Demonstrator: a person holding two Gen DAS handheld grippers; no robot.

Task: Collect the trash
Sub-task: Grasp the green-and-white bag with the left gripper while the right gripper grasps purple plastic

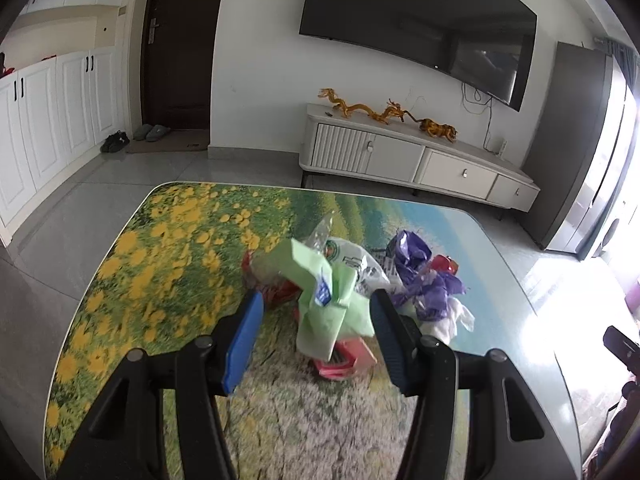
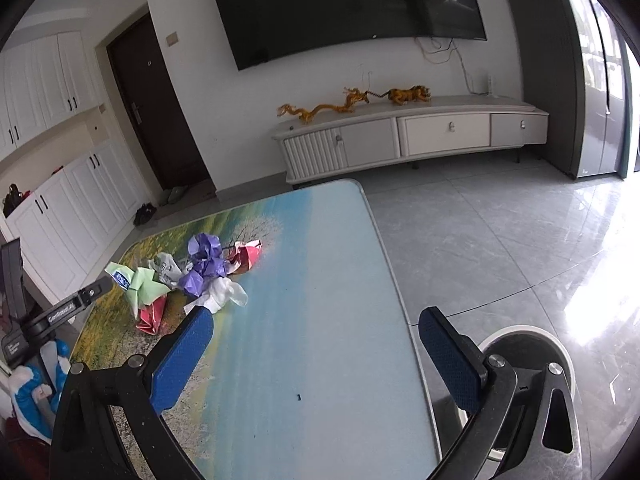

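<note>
A pile of trash lies on the picture-printed table (image 1: 160, 280): a green paper (image 1: 320, 292), a red wrapper (image 1: 344, 356) under it, a white printed bag (image 1: 352, 256), purple crumpled wrap (image 1: 416, 268) and white plastic (image 1: 448, 320). My left gripper (image 1: 316, 300) is open just in front of the green paper, its pads apart from it. In the right wrist view the same pile sits at the table's left, with the green paper (image 2: 144, 286), the purple wrap (image 2: 204, 260) and a red packet (image 2: 248, 254). My right gripper (image 2: 316, 314) is open over bare tabletop (image 2: 320, 360), holding nothing.
A round bin (image 2: 528, 344) stands on the floor off the table's right edge. A TV stand (image 2: 400, 136) with yellow figurines lines the far wall under a TV (image 2: 344, 4). White cabinets (image 1: 52, 128) run along the left.
</note>
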